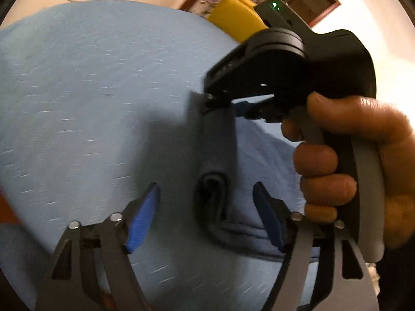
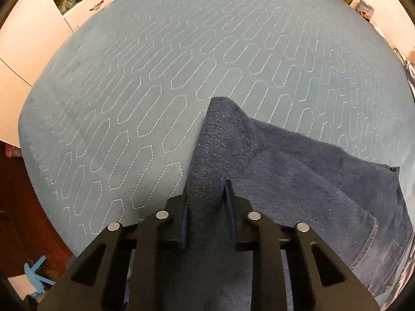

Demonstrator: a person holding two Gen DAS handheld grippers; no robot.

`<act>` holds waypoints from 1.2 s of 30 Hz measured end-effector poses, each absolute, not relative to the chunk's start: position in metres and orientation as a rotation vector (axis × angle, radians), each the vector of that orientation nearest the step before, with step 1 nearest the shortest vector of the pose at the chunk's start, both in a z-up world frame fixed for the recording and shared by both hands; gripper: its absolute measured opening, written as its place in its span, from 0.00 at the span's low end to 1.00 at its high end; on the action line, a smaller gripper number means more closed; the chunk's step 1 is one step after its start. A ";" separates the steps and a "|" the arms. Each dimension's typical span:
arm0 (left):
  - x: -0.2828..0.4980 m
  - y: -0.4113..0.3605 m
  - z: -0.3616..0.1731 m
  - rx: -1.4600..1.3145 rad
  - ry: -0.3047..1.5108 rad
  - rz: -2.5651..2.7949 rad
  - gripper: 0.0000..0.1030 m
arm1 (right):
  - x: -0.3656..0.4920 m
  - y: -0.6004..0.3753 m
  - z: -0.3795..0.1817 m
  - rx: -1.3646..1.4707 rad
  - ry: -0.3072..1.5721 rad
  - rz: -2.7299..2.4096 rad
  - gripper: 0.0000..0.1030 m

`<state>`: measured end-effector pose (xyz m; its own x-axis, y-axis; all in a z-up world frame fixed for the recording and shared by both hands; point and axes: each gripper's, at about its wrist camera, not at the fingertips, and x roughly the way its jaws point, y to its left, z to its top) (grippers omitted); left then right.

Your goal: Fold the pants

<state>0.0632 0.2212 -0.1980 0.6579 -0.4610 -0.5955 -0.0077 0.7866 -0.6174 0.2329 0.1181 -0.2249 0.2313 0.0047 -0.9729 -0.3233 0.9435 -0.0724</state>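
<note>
The dark blue denim pants (image 2: pixel 298 171) lie on a light blue quilted bedspread (image 2: pixel 155 77). My right gripper (image 2: pixel 207 202) is shut on a bunched fold of the pants and lifts it off the bed. In the left wrist view the lifted strip of pants (image 1: pixel 218 160) hangs from the right gripper (image 1: pixel 220 101), held in a hand (image 1: pixel 350 160). My left gripper (image 1: pixel 205 207) is open, its blue pads (image 1: pixel 142 217) either side of the hanging fold's lower end without touching it.
White cabinets (image 2: pixel 33 26) stand beyond the bed's far left edge. A yellow object (image 1: pixel 233 15) sits past the bed's far side. A dark wooden floor (image 2: pixel 26 207) lies at the left, with a blue item (image 2: pixel 36 274) on it.
</note>
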 end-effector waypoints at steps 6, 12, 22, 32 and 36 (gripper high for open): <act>0.063 0.178 -0.153 -0.467 0.761 -0.310 0.47 | 0.239 0.067 -0.189 -0.140 1.317 0.322 0.16; 0.069 0.139 -0.163 -0.419 0.821 -0.253 0.50 | 0.232 0.024 -0.173 -0.090 1.292 0.355 0.15; 0.036 0.012 -0.092 0.042 0.590 -0.091 0.12 | 0.204 -0.102 -0.100 0.218 1.155 0.478 0.13; -0.014 -0.240 -0.149 0.484 0.442 -0.331 0.15 | 0.134 -0.357 -0.119 0.430 1.075 0.285 0.15; -0.034 -0.273 -0.206 0.678 0.405 -0.358 0.53 | 0.130 -0.407 -0.186 0.498 1.145 0.238 0.24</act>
